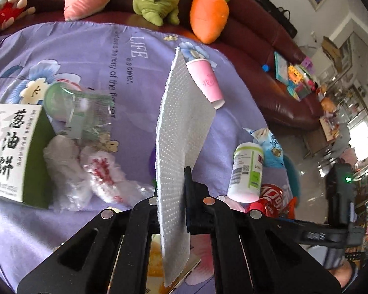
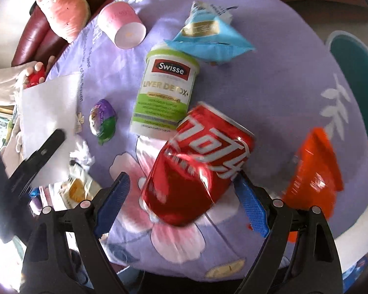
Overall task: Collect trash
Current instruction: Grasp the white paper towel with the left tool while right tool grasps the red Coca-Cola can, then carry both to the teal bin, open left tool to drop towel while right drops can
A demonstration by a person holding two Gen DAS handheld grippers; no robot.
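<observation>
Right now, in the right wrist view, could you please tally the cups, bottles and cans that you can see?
pink cup: 1
white bottle: 1
red can: 1
Total: 3

The dimpled white paper towel sheet (image 1: 181, 132) hides the left side of the pink paper cup (image 1: 207, 83) behind it. In the right wrist view the red drink can (image 2: 198, 164) is motion-blurred, as is the orange plastic wrapper (image 2: 314, 169) beside it.
</observation>
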